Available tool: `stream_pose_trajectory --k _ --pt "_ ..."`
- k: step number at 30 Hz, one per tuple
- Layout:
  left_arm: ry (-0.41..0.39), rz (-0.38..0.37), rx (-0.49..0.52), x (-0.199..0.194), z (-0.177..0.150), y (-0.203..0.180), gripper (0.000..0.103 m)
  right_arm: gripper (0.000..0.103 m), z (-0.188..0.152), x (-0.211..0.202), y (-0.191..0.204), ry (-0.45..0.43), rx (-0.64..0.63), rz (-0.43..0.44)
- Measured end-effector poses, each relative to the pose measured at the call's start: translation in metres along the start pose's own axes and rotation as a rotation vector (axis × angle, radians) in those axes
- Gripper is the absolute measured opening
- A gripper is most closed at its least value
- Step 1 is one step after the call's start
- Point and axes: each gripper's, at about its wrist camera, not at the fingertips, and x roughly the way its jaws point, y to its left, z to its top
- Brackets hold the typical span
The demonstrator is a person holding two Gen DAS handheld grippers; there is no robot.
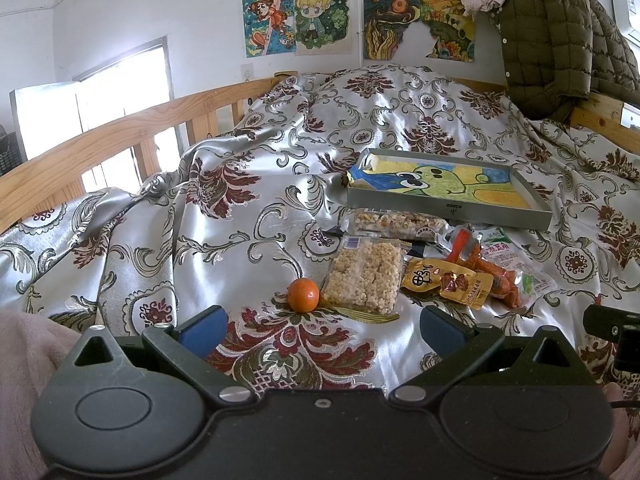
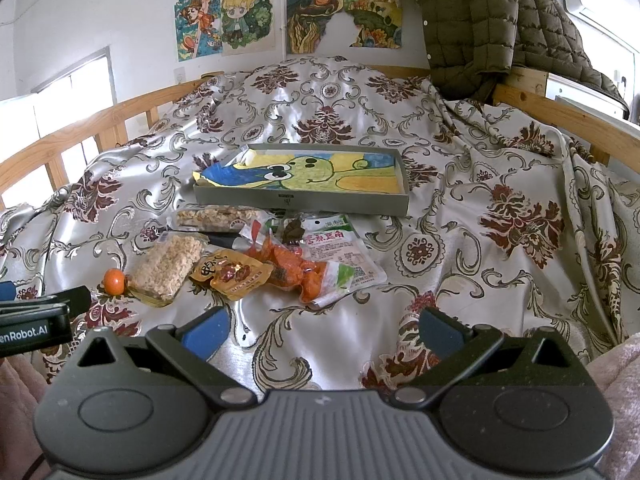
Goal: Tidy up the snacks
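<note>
Grey tray (image 2: 300, 200) — only a drawing (image 2: 320, 174) inside

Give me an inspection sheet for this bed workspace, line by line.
Surface: patterned bedspread, wrinkled.
Job's things: tangerine, puffed-rice pack, yellow packet, orange packet, white-green pouch, nut bar; gray tray behind them holds only a drawing.
Clutter: nothing seen.
Grippers: left gripper and right gripper both open, empty.
Cables: nothing seen.
Surroundings: wooden bed rail, green jacket, wall drawings.
</note>
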Motion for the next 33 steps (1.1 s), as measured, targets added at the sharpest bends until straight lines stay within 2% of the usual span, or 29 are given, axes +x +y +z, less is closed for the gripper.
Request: stream_pose_trajectory --k 23,28,33 --pt "0.009 0.0 0.001 0.0 0.0 0.0 0.102 0.103 0.002 -0.002 0.002 0.007 0.0 0.001" --pt "0.06 -0.001 -0.027 0.007 0.004 0.003 0.102 0.103 0.008 0.001 -0.001 0.042 0.019 0.024" --pt "0.17 -0.015 -0.129 0.029 0.015 0.024 0.102 0.103 0.014 0.01 -0.002 0.075 0.003 0.089"
